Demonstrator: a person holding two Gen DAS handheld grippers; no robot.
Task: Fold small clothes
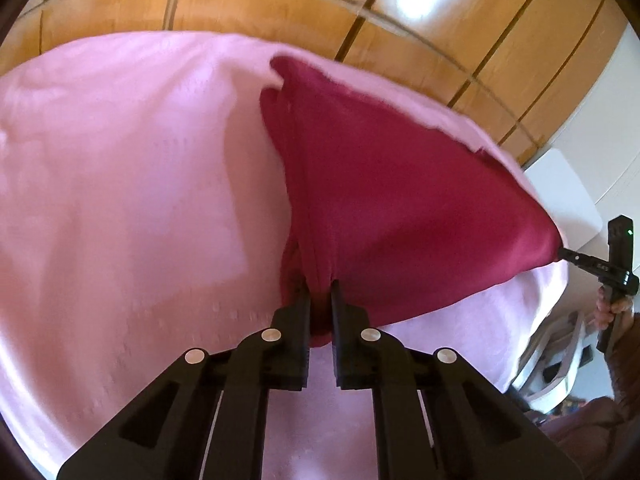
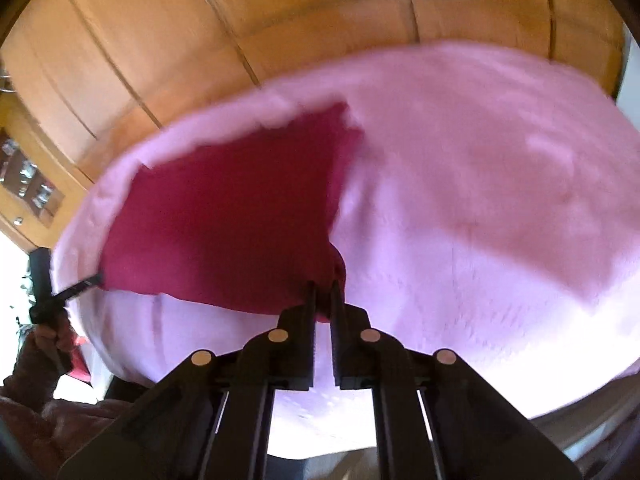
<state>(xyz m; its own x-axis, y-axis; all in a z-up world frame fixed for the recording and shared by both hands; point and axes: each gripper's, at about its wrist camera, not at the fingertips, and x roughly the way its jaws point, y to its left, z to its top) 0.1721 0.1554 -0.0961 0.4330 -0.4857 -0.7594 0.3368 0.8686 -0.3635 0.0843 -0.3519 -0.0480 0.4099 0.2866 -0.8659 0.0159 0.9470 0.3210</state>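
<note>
Left wrist view: our left tongs (image 1: 320, 286) are closed on a bunched corner of the dark red garment (image 1: 392, 200), cloth pinched between the pads. The garment is stretched taut over the pink blanket (image 1: 120, 200), its far corner running to the right tongs (image 1: 560, 249), which a hand (image 1: 612, 308) holds at the frame's edge. In the right wrist view our right tongs (image 2: 324, 286) are likewise clamped on a gathered corner of the garment (image 2: 224, 220), with the left tongs (image 2: 98, 279) at the opposite corner. Wooden cabinet doors (image 1: 280, 4) stand behind. We see no containers and no legible writing.
</note>
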